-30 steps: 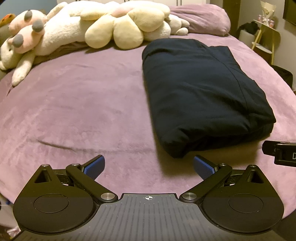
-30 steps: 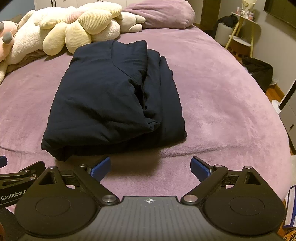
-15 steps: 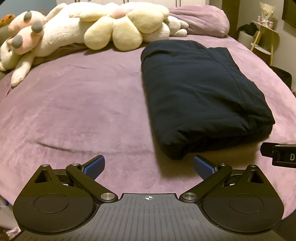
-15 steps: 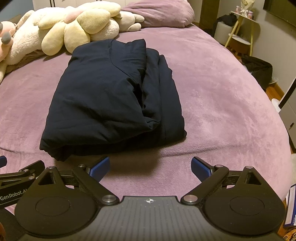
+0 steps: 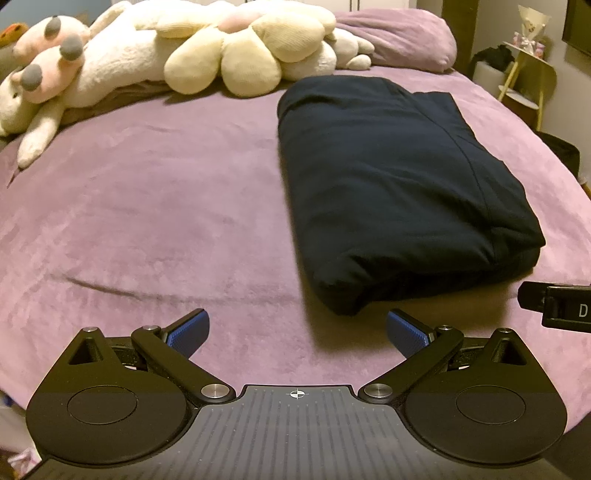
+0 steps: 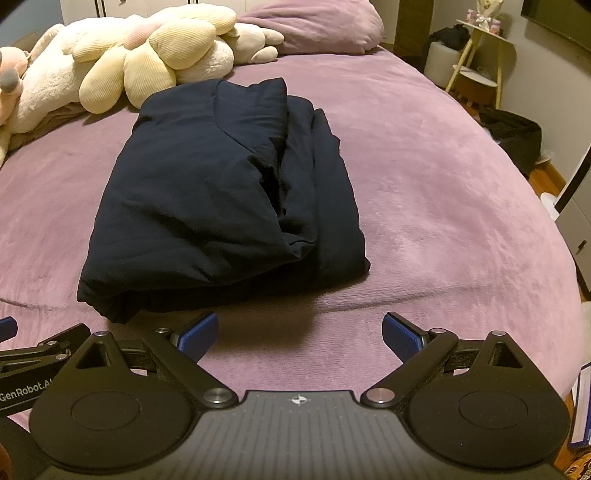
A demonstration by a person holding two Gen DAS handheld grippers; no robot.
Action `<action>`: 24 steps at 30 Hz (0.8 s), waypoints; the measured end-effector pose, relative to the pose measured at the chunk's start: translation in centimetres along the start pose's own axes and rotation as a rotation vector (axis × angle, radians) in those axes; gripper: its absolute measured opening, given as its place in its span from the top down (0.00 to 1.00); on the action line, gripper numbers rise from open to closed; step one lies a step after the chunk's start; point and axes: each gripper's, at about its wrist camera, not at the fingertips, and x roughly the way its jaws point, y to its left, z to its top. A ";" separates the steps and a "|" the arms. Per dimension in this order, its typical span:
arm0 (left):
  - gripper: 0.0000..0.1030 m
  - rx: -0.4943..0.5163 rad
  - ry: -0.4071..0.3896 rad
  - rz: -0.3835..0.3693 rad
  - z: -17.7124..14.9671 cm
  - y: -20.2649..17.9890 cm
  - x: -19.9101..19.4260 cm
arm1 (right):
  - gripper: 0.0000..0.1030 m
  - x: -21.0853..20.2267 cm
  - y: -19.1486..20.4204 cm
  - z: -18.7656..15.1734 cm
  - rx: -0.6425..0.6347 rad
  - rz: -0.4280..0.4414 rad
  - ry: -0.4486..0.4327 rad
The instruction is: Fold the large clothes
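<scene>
Nearest the cameras, both tools hang low over the front edge of the bed. The left gripper has its jaws spread wide with nothing between them, only bare purple blanket beneath. The right gripper is the same: jaws wide apart, holding nothing, hovering just short of the cloth.

Just beyond them lies the dark navy garment, resting on the blanket roughly in the middle of the bed. It is already gathered into a thick oblong bundle of several layers, with its near end close to the jaws and its far end toward the head of the bed. In the left view the top face looks smooth and its left side fairly straight. In the right view the right side is less tidy: a loose flap bunches up and the lower layers stick out past the upper one.

Judging from this, the folding looks largely done, with neither tool touching the cloth. What may be left is neatening that ragged right edge, or one more fold across to shorten the bundle; the pictures do not settle which.

Farther back, cream stuffed toys lie along the head of the bed, apart from the garment, with a purple pillow behind them.
</scene>
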 end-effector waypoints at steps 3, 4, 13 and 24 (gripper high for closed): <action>0.00 0.007 -0.002 0.002 -0.1 -0.1 -0.1 | 0.06 -0.1 0.0 0.0 0.002 0.001 -0.003; 0.00 0.009 -0.003 0.002 -0.1 -0.2 -0.1 | 0.06 -0.1 -0.1 0.0 0.003 0.003 -0.004; 0.00 0.009 0.017 -0.014 -0.1 -0.4 0.2 | 0.06 -0.2 -0.4 -0.1 0.023 0.002 -0.006; 0.00 0.014 0.021 -0.009 -0.1 -0.6 0.4 | 0.06 0.0 -0.6 0.0 0.031 0.002 -0.003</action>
